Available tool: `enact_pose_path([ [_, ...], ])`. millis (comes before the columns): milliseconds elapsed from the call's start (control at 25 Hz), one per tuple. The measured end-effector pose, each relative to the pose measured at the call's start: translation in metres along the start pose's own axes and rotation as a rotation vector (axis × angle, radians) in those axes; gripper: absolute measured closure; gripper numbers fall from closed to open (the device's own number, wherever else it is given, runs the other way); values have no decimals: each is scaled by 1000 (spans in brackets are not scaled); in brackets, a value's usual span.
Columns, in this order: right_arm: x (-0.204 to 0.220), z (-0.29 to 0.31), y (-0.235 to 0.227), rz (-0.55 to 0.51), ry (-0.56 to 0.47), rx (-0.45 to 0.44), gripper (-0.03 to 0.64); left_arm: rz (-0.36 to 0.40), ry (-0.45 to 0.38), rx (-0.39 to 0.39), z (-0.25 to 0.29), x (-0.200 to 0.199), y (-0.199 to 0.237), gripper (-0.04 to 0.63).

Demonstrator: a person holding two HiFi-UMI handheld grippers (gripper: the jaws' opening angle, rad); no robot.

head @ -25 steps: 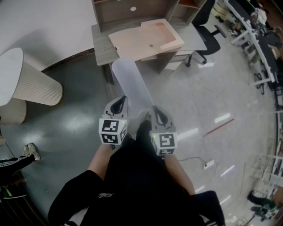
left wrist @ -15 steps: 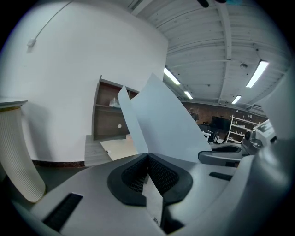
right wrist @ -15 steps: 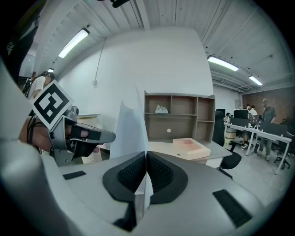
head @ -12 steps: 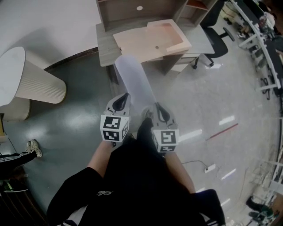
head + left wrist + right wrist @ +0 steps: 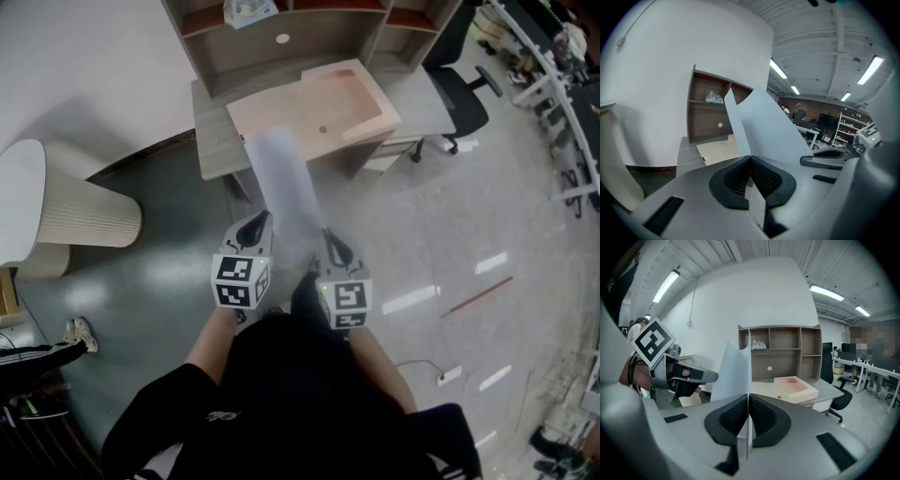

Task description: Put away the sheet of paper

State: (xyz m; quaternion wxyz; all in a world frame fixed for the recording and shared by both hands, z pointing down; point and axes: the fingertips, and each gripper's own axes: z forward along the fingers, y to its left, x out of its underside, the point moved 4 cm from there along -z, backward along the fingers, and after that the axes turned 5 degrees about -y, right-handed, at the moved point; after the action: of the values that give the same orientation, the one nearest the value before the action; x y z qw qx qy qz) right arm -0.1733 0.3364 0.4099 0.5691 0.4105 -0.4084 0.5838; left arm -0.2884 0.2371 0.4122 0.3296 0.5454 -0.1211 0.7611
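- Now the person [image 5: 291,394] holds both grippers side by side, out in front of the body and above the floor [image 5: 169,272].
- Left gripper [image 5: 750,160]: the jaws are fully closed, and the near edge of the sheet [image 5: 286,183] is pinched between the black pads [image 5: 735,180]. No gap shows between them.
- Right gripper [image 5: 749,398]: its jaws are also pressed together on the same near edge of the sheet (here the paper is seen almost edge-on, as a thin white line going down between the pads).
- So each gripper has one near corner of the sheet, left one at the left corner and right one at the right.
- The sheet is in the air and lies on nothing. From the grippers it reaches forward toward the desk [image 5: 214,141], and in the head view its far end overlaps the front edge of the desk.
- In the left gripper view the sheet rises steeply from the jaws and is bent along its length.
- On the desk lies a shallow beige tray [image 5: 352,94] with a pinkish inside, and behind it stands an open shelf [image 5: 300,42].
- A black chair [image 5: 464,98] is at the right of the desk, and a white ribbed table [image 5: 80,202] stands well apart at the left.
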Motion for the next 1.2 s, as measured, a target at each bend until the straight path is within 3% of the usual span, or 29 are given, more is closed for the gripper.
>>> enact_pose_path([
  [440,-9,61,-72,38,53,-106,600,-47,76,-71,87,-26,-3,551],
  [680,-11,77,-96,36,80,-164,600,-32,116,-111,114,-36,-5,551],
  [1200,-11,106,-134,46,117,-145,600,-46,133,-98,163,-48,-8,551],
])
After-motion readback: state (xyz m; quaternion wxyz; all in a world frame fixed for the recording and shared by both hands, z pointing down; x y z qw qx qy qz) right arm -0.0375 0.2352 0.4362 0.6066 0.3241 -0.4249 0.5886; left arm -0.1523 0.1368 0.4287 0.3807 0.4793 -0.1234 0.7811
